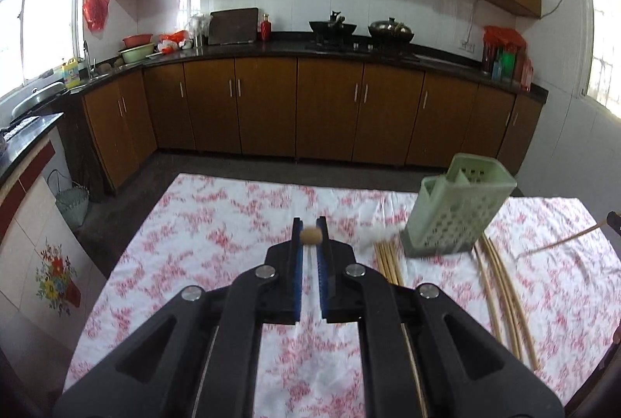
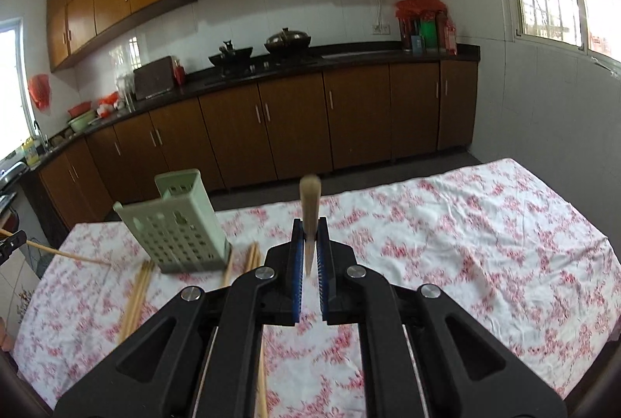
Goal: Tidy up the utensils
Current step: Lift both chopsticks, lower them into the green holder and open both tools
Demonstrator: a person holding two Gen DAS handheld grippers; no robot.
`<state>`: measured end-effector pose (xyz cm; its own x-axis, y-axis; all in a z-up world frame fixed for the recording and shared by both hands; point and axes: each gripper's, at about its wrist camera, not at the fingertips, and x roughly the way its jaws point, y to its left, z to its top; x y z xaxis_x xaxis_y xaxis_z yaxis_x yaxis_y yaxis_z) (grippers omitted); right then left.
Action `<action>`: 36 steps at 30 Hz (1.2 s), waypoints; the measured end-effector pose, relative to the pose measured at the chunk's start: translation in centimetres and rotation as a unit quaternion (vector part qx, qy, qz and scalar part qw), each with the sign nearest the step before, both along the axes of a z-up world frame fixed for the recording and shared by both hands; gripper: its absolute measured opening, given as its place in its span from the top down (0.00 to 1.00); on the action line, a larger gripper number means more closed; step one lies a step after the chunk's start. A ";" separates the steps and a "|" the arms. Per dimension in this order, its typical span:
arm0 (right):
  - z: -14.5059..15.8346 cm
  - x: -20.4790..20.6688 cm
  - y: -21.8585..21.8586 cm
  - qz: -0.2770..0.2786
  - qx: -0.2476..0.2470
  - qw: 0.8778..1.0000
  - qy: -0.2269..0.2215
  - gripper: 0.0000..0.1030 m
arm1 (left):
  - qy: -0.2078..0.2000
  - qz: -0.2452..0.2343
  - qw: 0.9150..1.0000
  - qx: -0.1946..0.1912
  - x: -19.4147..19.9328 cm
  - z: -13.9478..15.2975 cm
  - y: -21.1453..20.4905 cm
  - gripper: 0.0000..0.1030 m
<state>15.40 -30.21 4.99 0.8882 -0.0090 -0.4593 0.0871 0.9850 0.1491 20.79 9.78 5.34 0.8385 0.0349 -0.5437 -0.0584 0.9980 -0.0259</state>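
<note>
Now mid-air over a floral tablecloth (image 1: 202, 224), each gripper clamped on one chopstick.

Spread across the lower half of both views: white-and-pink cloth. Standing on it, pale green perforated utensil holder (image 1: 458, 212), right of centre in the left wrist view, left of centre (image 2: 182, 224) in the right. Lying loose at its base on both sides: bamboo chopsticks (image 1: 504, 286). Pinched end-on in the left gripper (image 1: 310, 237): a chopstick (image 1: 311, 236). Clenched in the right gripper (image 2: 309, 243): a second chopstick (image 2: 310, 200), pointing up past the fingertips.
</note>
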 end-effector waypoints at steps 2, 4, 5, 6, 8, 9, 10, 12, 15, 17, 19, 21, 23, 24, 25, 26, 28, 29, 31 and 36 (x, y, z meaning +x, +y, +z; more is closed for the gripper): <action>0.8 0.5 0.3 0.002 -0.003 1.000 -0.009 0.93 | -0.006 0.001 1.000 0.001 0.3 0.7 0.1 0.92; 1.7 0.6 0.7 0.006 -0.005 1.000 -0.019 0.93 | -0.011 0.002 1.000 0.002 0.6 1.4 0.1 0.92; 2.4 0.8 0.9 0.008 -0.004 1.000 -0.026 0.93 | -0.014 0.000 1.000 0.002 0.9 2.0 0.0 0.92; 3.1 1.0 1.1 0.011 -0.003 0.999 -0.034 0.93 | -0.018 -0.001 1.000 0.002 0.9 2.3 -0.1 0.92; 5.4 1.3 1.7 0.021 0.001 0.998 -0.063 0.93 | -0.035 -0.006 0.999 0.004 1.2 4.0 -0.6 0.92; 6.6 1.3 2.1 0.025 0.001 0.997 -0.079 0.93 | -0.045 -0.010 0.999 0.004 1.2 4.9 -0.9 0.92; 7.7 1.3 2.5 0.030 0.002 0.995 -0.094 0.93 | -0.060 -0.017 0.998 0.004 1.3 6.3 -1.5 0.92; 9.9 1.2 3.3 0.039 0.009 0.991 -0.130 0.93 | -0.091 -0.028 0.995 0.003 1.2 8.8 -2.7 0.92; 12.5 1.5 4.5 0.055 0.025 0.982 -0.179 0.93 | -0.133 -0.044 0.990 -0.008 1.1 11.8 -4.4 0.92; 13.3 2.3 5.6 0.062 0.028 0.977 -0.200 0.93 | -0.160 -0.055 0.985 -0.021 1.3 13.6 -5.7 0.92; 13.1 3.1 6.1 0.067 0.031 0.975 -0.209 0.93 | -0.183 -0.062 0.981 -0.032 1.7 14.7 -7.0 0.92; 12.4 3.9 6.5 0.074 0.035 0.975 -0.208 0.93 | -0.198 -0.067 0.977 -0.042 2.5 15.1 -8.2 0.92; 11.2 5.5 6.8 0.077 0.038 0.977 -0.197 0.93 | -0.203 -0.073 0.975 -0.049 3.4 14.8 -9.3 0.92; 10.7 6.1 6.9 0.078 0.040 0.978 -0.191 0.93 | -0.201 -0.076 0.975 -0.052 3.9 14.5 -9.7 0.92; 10.0 6.7 7.0 0.079 0.042 0.979 -0.182 0.93 | -0.197 -0.082 0.975 -0.056 4.4 13.9 -10.3 0.92; 9.6 7.0 7.0 0.080 0.043 0.980 -0.175 0.93 | -0.192 -0.086 0.976 -0.057 4.8 13.3 -10.8 0.92; 8.3 7.9 7.1 0.083 0.044 0.983 -0.155 0.93 | -0.178 -0.095 0.978 -0.057 5.6 11.6 -11.6 0.92; 7.7 8.1 7.1 0.085 0.044 0.985 -0.147 0.93 | -0.170 -0.099 0.979 -0.056 6.0 10.8 -11.8 0.92; 6.5 8.5 7.2 0.089 0.043 0.986 -0.131 0.93 | -0.152 -0.102 0.981 -0.058 6.8 9.1 -12.1 0.92; 5.3 8.7 7.6 0.095 0.045 0.989 -0.108 0.92 | -0.118 -0.102 0.985 -0.071 8.2 6.4 -11.9 0.92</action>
